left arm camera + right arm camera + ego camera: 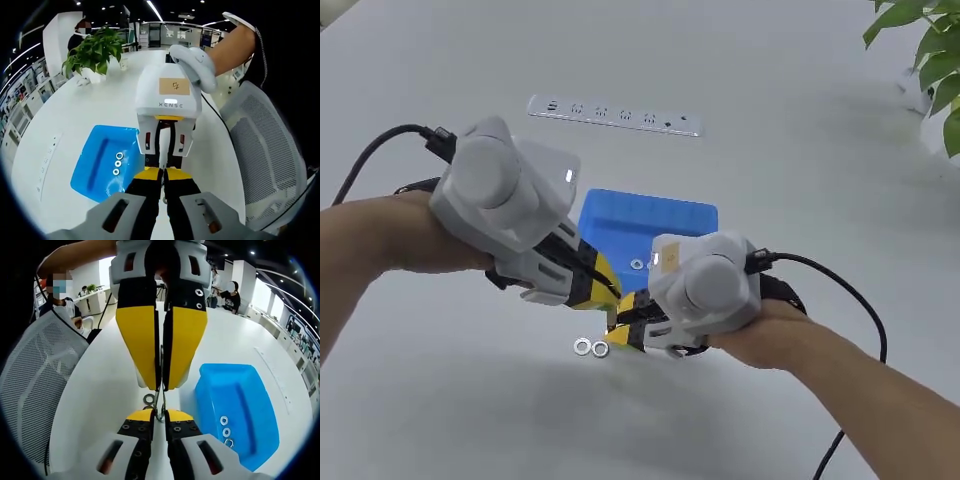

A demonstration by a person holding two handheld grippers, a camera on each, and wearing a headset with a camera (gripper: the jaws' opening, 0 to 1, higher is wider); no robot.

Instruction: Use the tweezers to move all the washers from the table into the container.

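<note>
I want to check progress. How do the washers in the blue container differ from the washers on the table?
Number: three container washers lie inside the blue container; two table washers lie on the white table. Layout: the container washers form a short row; the table washers sit side by side as a pair. Shared: all are small silver rings lying flat.

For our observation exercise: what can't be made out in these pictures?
Right gripper view: most of the tweezers, between both pairs of jaws.
Same view: table washers, partly behind those jaws.
Head view: the tweezers, under the left gripper and right gripper.
Head view: washer count in the container; the right gripper covers its near edge.
</note>
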